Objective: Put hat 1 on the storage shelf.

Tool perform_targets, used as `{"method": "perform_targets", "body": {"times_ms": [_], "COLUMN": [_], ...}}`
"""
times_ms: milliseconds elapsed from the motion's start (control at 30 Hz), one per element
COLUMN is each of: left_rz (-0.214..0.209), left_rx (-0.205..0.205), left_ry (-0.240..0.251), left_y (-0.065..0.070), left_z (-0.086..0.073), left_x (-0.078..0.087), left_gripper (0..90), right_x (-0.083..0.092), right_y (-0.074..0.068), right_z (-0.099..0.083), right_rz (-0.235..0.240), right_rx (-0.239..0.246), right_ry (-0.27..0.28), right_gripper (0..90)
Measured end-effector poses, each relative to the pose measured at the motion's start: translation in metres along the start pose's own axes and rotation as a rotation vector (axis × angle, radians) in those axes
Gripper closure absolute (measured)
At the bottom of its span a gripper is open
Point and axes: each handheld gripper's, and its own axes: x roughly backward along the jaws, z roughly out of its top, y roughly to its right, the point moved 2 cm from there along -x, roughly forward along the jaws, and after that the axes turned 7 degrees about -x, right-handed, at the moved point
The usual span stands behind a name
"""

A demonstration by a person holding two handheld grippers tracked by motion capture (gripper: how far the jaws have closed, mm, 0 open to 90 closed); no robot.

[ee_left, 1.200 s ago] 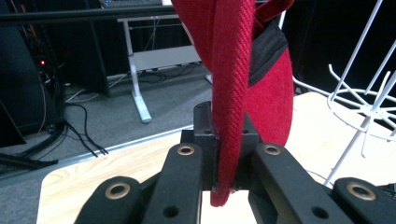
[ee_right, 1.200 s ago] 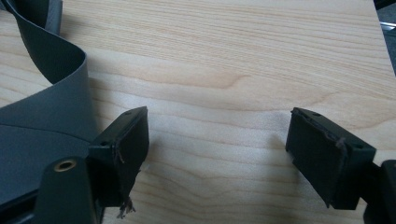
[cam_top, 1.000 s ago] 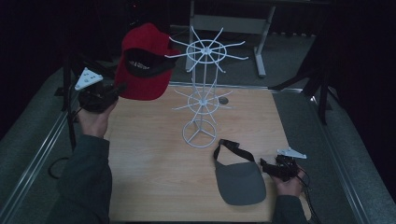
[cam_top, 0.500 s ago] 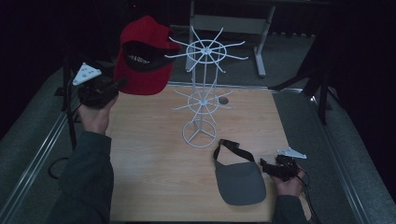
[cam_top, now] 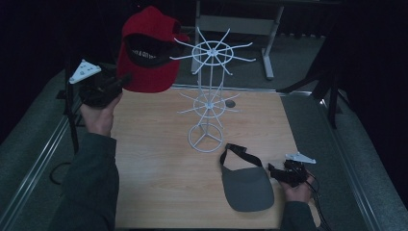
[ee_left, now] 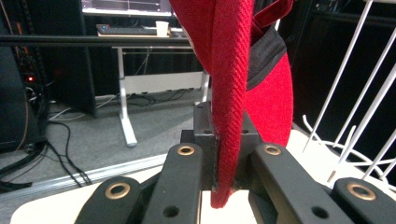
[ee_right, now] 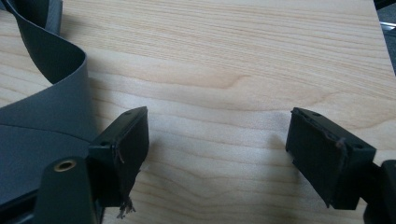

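Note:
A red cap (cam_top: 146, 50) with a black inner band hangs in the air at the upper left, beside the top ring of a white wire rack (cam_top: 209, 96). My left gripper (cam_top: 122, 81) is shut on its brim; in the left gripper view the red brim (ee_left: 229, 116) is pinched between the two black jaws. A grey visor (cam_top: 246, 185) with a black strap lies flat on the wooden table (cam_top: 159, 159) near the front right. My right gripper (cam_top: 273, 172) rests just right of the visor, its jaws wide apart over bare wood with the visor's edge (ee_right: 42, 116) beside its left jaw.
The rack stands on a round wire foot (cam_top: 207, 138) mid-table, its spokes (cam_top: 240, 45) reaching out at two levels. A small dark round object (cam_top: 230, 103) lies behind it. A metal rail (cam_top: 43, 159) borders the table's left side, and desk legs (cam_top: 267, 43) stand behind.
The left hand has lifted the red cap slightly and carried it a little towards the rack's top ring. The right gripper and the grey visor have stayed put.

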Motion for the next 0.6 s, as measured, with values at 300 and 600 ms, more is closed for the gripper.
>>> {"method": "perform_targets", "body": {"times_ms": [300, 600], "left_rz": [-0.03, -0.064], "left_rx": [0.015, -0.018], "left_ry": [0.044, 0.084], "left_y": [0.0, 0.009], "left_z": [0.003, 0.005], "left_x": [0.007, 0.02], "left_gripper": [85.7, 85.7], "right_x": [0.0, 0.0], "right_y": [0.0, 0.0], "right_z": [0.0, 0.0], "right_rz": [0.0, 0.0], "right_rx": [0.001, 0.001], "right_ry": [0.0, -0.001], "right_gripper": [21.3, 21.3]}}
